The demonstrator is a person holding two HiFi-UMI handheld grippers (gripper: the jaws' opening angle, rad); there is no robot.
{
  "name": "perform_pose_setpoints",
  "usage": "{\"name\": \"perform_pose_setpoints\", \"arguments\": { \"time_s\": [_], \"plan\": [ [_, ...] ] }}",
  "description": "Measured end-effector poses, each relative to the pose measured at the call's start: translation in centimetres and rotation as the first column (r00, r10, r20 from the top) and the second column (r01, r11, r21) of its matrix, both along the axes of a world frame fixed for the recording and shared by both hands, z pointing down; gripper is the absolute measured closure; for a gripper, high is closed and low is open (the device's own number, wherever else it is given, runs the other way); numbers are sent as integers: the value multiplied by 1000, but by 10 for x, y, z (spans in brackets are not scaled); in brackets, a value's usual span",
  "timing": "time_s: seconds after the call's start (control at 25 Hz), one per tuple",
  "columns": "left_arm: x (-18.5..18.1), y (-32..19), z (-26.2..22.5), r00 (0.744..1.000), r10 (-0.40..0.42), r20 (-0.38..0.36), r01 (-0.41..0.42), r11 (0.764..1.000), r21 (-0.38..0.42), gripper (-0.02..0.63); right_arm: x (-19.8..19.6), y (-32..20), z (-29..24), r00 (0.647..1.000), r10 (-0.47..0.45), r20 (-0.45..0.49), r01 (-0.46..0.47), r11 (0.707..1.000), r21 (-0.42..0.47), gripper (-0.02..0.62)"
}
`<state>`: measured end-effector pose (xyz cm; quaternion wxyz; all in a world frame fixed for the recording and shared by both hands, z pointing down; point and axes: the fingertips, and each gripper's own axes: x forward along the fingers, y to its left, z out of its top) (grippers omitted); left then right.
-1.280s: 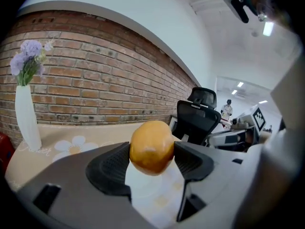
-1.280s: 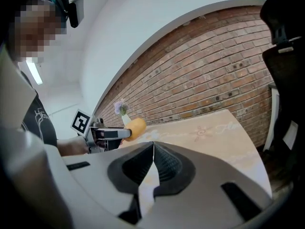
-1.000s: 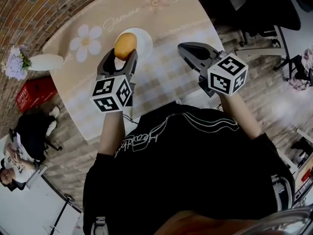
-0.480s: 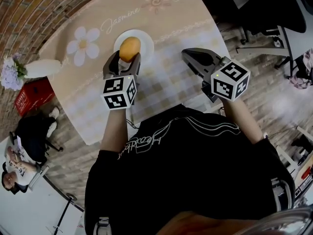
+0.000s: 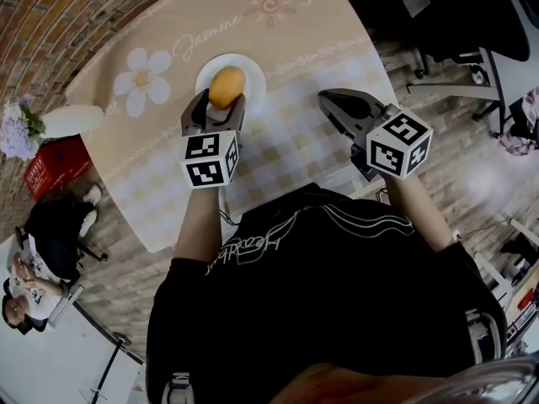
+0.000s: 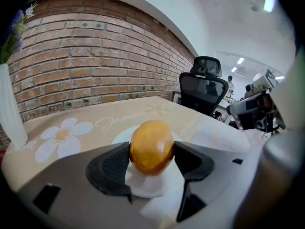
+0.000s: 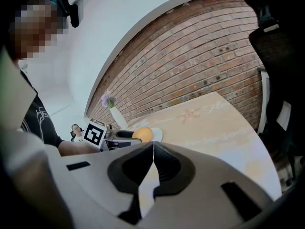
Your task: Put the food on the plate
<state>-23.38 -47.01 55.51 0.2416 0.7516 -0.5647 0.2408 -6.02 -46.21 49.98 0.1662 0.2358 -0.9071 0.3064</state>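
A golden-orange round bun [image 5: 226, 87] [image 6: 151, 147] is clamped between the black pads of my left gripper [image 5: 221, 105] [image 6: 151, 160], which is shut on it. The bun hangs over the near part of a white plate [image 5: 250, 67] [image 6: 119, 137] on the beige tablecloth; whether it touches the plate I cannot tell. My right gripper [image 5: 328, 101] [image 7: 152, 157] is shut with nothing in it, held over the table's right side, apart from the plate. The right gripper view also shows the bun [image 7: 142, 134] and the plate [image 7: 157, 134] at a distance.
A white vase [image 5: 72, 120] [image 6: 10, 109] with purple flowers stands at the table's left end by a brick wall [image 6: 95, 61]. A red box [image 5: 57, 162] lies on the floor below it. Black office chairs [image 5: 438, 15] [image 6: 202, 87] stand beyond the table's right end. A person sits at far left [image 5: 34, 259].
My left gripper has carried the bun forward and to the right, from the plate's left edge to over the plate's near part. The right gripper has drifted slightly right.
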Motion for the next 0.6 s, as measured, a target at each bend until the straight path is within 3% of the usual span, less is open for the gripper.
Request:
{"name": "perform_pose_setpoints", "arguments": {
  "time_s": [0.4, 0.6],
  "plan": [
    [3, 0, 1, 999, 12, 31, -12, 1000, 6, 316, 2, 3, -2, 1000, -3, 13, 3, 1000, 5, 598],
    [1, 1, -6, 1000, -11, -13, 12, 999, 33, 299, 3, 4, -11, 999, -12, 46, 11, 1000, 27, 598]
  ]
}}
